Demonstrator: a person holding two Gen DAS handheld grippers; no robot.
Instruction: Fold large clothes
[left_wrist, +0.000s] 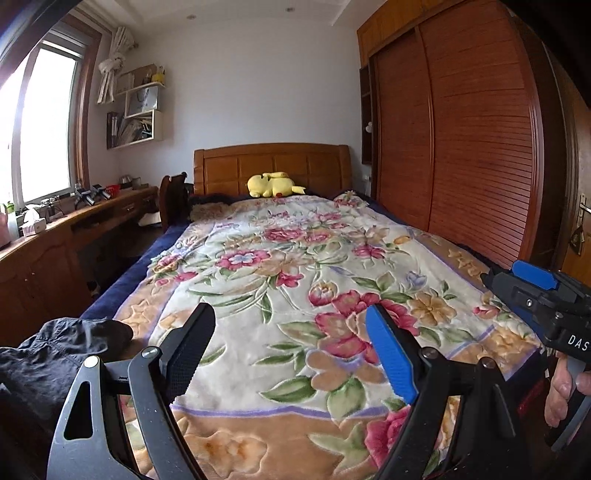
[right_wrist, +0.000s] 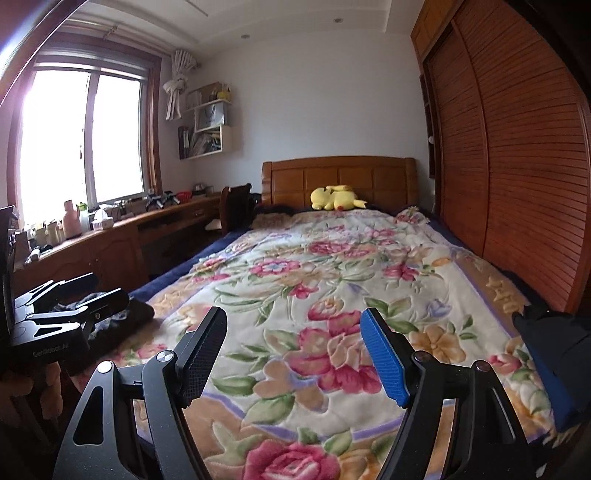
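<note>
Left gripper (left_wrist: 291, 347) open, empty; dark garment (left_wrist: 55, 354) just left; right gripper (right_wrist: 295, 350) open.

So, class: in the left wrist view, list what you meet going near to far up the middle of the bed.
left gripper → floral blanket → yellow plush toy → wooden headboard → white wall

Both wrist views sit low at the bed's foot, close over the floral blanket (left_wrist: 295, 258), facing the headboard (right_wrist: 338, 177); each catches the other tool at its edge.
</note>
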